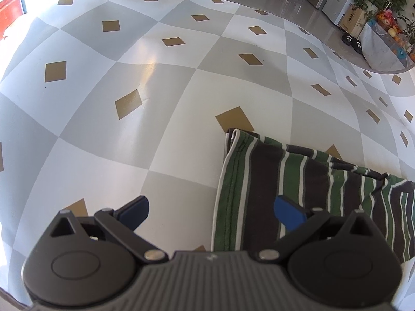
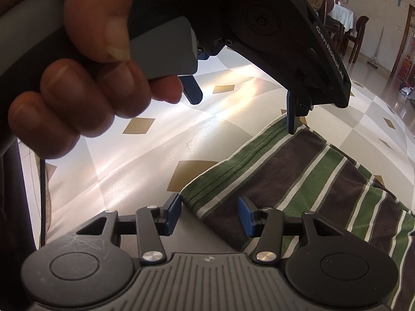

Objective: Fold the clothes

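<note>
Striped garment (image 1: 298, 194) lies flat, layered, on the checked table (image 1: 155, 129) — both grippers, left (image 1: 212, 211) and right (image 2: 208, 215), gape empty at its hem, so a shallow pinch risks catching one layer.

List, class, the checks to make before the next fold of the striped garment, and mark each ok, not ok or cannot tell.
1. Left gripper open: ok.
2. Right gripper open: ok.
3. Striped garment lying on the checked tablecloth: ok.
4. Garment's hemmed edge between the right gripper's open fingers: ok.
5. Left gripper gripping cloth: not ok, it holds nothing.
6. Garment's far side smooth: cannot tell.
</note>
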Available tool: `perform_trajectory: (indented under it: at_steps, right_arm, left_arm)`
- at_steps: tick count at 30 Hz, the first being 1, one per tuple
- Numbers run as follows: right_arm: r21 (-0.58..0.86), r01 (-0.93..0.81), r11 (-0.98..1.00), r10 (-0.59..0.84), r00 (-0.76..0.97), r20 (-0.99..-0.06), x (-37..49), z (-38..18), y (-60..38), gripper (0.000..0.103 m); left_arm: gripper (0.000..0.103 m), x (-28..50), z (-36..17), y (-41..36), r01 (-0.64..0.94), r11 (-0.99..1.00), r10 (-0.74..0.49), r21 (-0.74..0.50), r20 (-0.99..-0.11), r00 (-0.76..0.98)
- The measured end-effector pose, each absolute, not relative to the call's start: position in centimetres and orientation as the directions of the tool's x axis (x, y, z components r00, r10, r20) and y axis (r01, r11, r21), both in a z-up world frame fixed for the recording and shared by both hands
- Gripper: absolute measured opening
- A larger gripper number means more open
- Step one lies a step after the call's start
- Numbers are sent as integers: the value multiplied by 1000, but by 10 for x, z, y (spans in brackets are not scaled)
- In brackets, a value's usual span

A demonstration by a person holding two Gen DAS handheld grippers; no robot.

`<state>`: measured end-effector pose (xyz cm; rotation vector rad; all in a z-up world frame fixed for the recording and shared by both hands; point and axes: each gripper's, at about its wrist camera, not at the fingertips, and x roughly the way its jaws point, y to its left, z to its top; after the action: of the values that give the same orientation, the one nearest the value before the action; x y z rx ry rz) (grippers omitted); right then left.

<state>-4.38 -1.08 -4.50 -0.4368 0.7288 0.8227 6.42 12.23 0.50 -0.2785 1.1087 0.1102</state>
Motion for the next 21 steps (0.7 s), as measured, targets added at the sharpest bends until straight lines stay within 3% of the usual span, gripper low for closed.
perform_trajectory:
  at_steps: [1,3,5,14,21]
  right_arm:
    - [-79,-780,620,498,470,-729,-43,-45,-11,37]
    - [-85,-770,633,490,483,-725,-41,-45,-11,21]
    - [-61,-751,657,489,486,-724,-36,-43,-15,14]
    - [132,-629,766,532,506,-679,-12,-21,-52,12]
    - [206,-596,776,563,508,-651,-3,-7,-69,13]
  left_arm:
    - [103,65,4,123,-228,959,-53,-170,-895,443]
    - [103,65,3,125,-235,955,-62,-182,-895,442]
    - [103,66,2,128,-248,948,-73,-199,-896,438]
    - [103,64,-13,148,-338,866,-212,-368,-883,418]
    - [103,70,-26,132,-303,807,-367,-506,-833,415]
